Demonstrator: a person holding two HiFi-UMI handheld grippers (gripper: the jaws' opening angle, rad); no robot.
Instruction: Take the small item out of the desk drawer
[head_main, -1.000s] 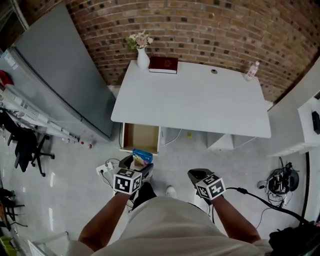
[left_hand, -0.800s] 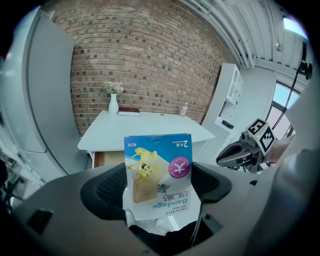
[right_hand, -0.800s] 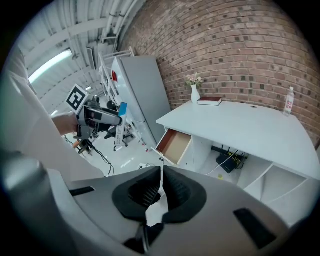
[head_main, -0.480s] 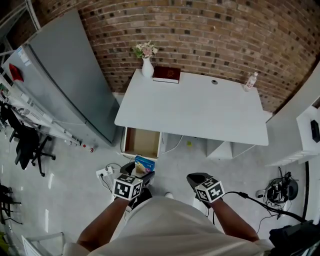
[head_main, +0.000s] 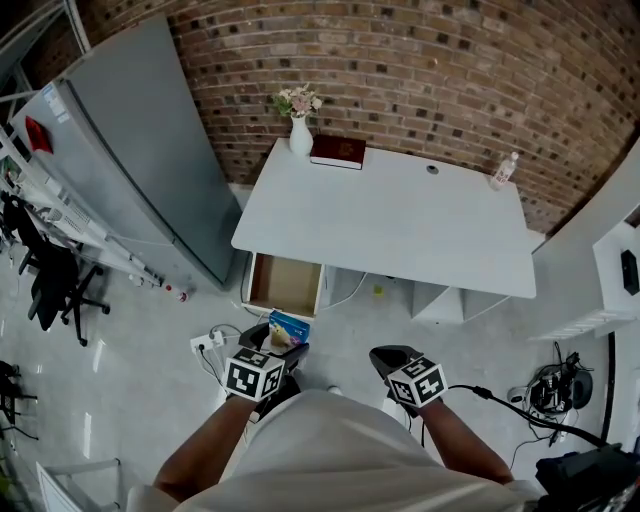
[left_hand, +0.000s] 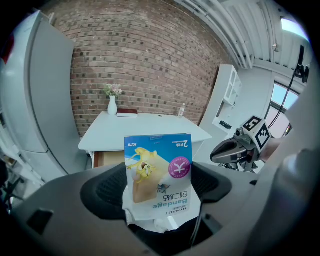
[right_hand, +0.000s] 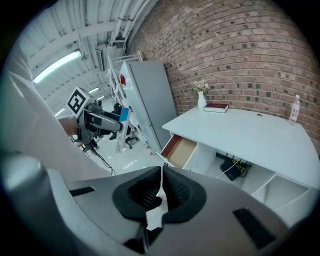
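The person stands back from the white desk (head_main: 400, 215), with a stretch of pale floor (head_main: 345, 318) between the 2 grippers and the desk's near edge. The left gripper (head_main: 272, 345) is clamped on a small blue and white bandage packet (left_hand: 159, 175), its 2 pads pressing the packet's lower half so the top sticks out upright beyond the tips. Held this way, the packet is outside the drawer (head_main: 285, 284), nearer to the person and above the floor. The drawer hangs open under the desk's left end, pulled out past the near edge, its brown inside showing. The right gripper (head_main: 388, 357) is held level with the left, well apart from it, its jaws closed together with nothing between them. A black cable (head_main: 500, 397) runs from it off to the right. A white power strip (head_main: 205, 343) lies on the floor just left of the left gripper. To the left of the desk a tall grey cabinet (head_main: 140, 150) stands at an angle, leaving a narrow gap beside the drawer. Along the desk's far edge, against the brick wall (head_main: 420, 60), are a white vase (head_main: 301, 137) with flowers, a dark red book (head_main: 338, 151) just right of it, and 1 small bottle (head_main: 503, 170) at the far right corner.
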